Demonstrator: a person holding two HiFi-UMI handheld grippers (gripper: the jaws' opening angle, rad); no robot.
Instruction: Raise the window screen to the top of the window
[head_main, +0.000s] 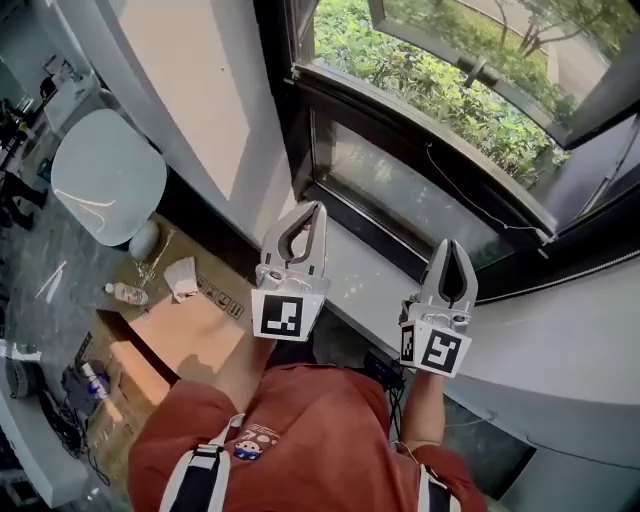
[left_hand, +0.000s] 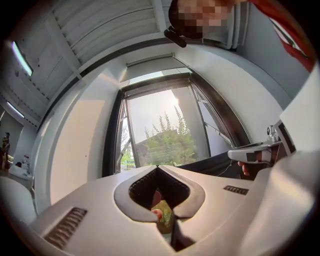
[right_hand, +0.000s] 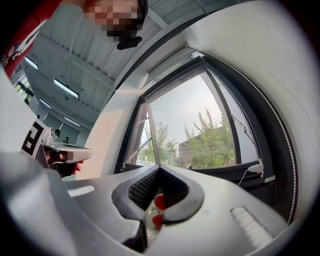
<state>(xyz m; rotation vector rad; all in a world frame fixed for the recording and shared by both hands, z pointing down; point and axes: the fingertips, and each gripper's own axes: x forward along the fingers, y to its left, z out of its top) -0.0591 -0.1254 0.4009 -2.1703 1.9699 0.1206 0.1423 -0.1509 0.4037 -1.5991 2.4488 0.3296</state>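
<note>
Here, a dark-framed window (head_main: 300, 110) fills the upper right of the head view, with green shrubs beyond it. The window screen (head_main: 420, 195) appears as a hazy grey sheet across the lower part of the opening. Its bottom edge sits low, just above the pale sill (head_main: 365, 275), and its top edge cannot be made out. On the floor to the person's left lies a cardboard box (head_main: 190, 335), with a white round seat (head_main: 108, 175) beyond it. The left gripper (head_main: 316, 208) and right gripper (head_main: 448, 245) are held side by side over the sill's near edge. Their tips point toward the window, clear of the frame. Each gripper has its jaws fully together with nothing between them. A small bottle (head_main: 127, 293) lies just beside the box.
</note>
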